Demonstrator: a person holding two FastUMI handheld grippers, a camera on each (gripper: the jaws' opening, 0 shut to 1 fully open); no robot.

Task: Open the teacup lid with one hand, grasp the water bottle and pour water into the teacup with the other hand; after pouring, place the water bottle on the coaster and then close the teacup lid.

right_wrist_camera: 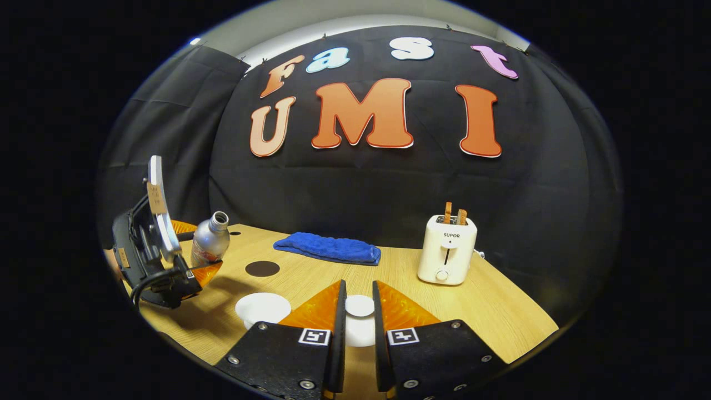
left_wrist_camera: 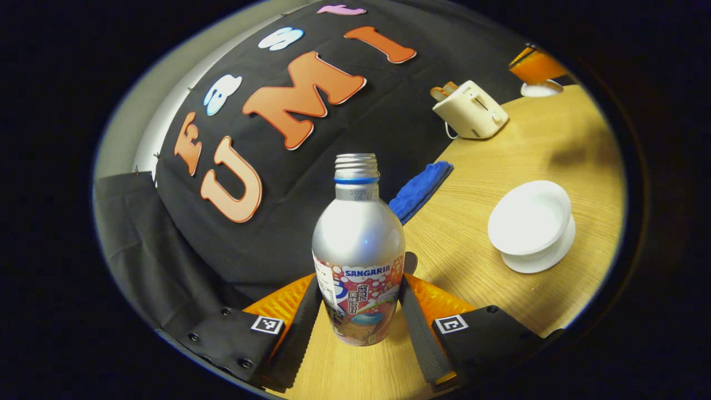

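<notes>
A silver water bottle [left_wrist_camera: 358, 244] with a printed label and no cap stands between my left gripper's [left_wrist_camera: 361, 272] fingers, which press on both its sides. In the right gripper view the same bottle [right_wrist_camera: 214, 236] leans to the right in the left gripper [right_wrist_camera: 194, 250] above the table's far left. The white teacup [left_wrist_camera: 530, 225] sits to the right of the bottle; in the right gripper view the teacup [right_wrist_camera: 262, 308] has no lid on it. My right gripper [right_wrist_camera: 358, 284] is shut on the knob of the white lid [right_wrist_camera: 360, 305]. A dark round coaster [right_wrist_camera: 262, 268] lies beyond the cup.
A blue cloth [right_wrist_camera: 328, 248] lies at the back of the wooden table [right_wrist_camera: 500, 311]. A white toaster [right_wrist_camera: 447, 250] with two slices in it stands at the back right. An orange object [left_wrist_camera: 536, 66] stands beyond the toaster in the left gripper view.
</notes>
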